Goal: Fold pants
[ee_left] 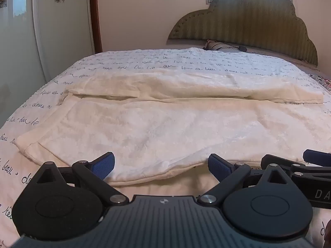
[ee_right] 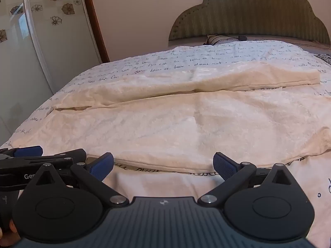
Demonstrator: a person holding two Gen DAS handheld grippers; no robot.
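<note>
Pants [ee_left: 165, 128]: cream, spread flat across bed [ee_left: 31, 165], two legs side by side, running left to right; near edge lies just ahead of my fingers. My left gripper [ee_left: 161, 166]: fingers spread wide, nothing between, pads at pants' near hem. My right gripper [ee_right: 163, 165]: fingers spread wide, empty, just short of same edge. Grippers side by side. Pillow [ee_left: 219, 45] by headboard [ee_left: 258, 24].

the pants [ee_left: 165, 128] run off the right edge; the pillow [ee_left: 219, 45] sits half hidden.
</note>
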